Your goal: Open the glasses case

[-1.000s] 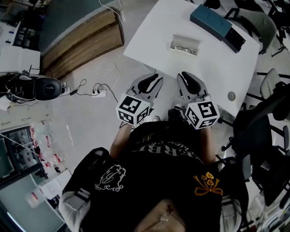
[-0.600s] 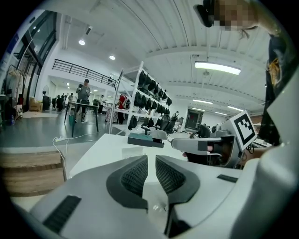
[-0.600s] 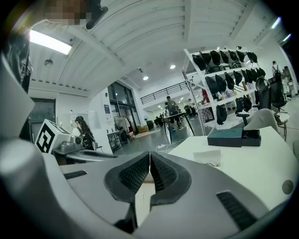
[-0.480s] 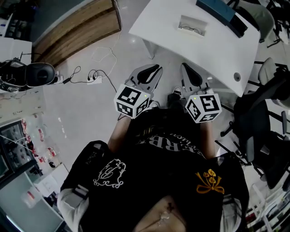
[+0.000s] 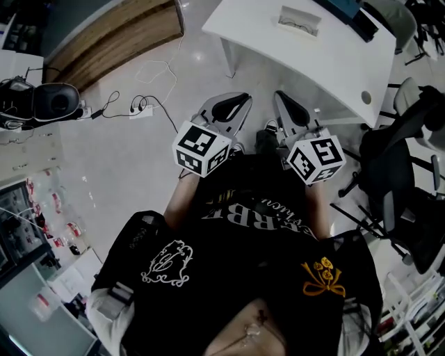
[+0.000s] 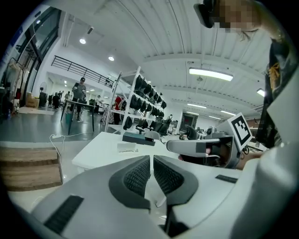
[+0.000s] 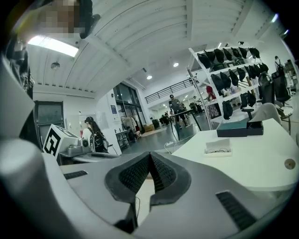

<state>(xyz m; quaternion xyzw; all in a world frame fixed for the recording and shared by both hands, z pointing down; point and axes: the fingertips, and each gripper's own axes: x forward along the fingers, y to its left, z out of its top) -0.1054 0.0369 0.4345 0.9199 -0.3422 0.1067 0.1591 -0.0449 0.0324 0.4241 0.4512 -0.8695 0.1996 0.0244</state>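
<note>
The glasses case (image 5: 339,7) is a teal oblong box at the far edge of the white table (image 5: 334,66), next to a dark box (image 5: 365,26). In the right gripper view the teal case (image 7: 232,128) lies behind a white tray of spectacles (image 7: 218,146). The left gripper view shows the case (image 6: 135,137) far off. My left gripper (image 5: 243,99) and right gripper (image 5: 279,96) hang side by side close to my body, short of the table's near edge. Both are shut on nothing, the left (image 6: 152,158) and the right (image 7: 150,155) alike.
The white tray (image 5: 300,21) sits mid-table and a round cable hole (image 5: 366,98) lies near the table's right corner. A black office chair (image 5: 400,163) stands at my right. Cables and a power strip (image 5: 139,110) lie on the floor at left, by a wooden platform (image 5: 118,38).
Both grippers have drawn back from the table edge toward my body, and the table has slid toward the top of the head view. The jaws of both have come together.
</note>
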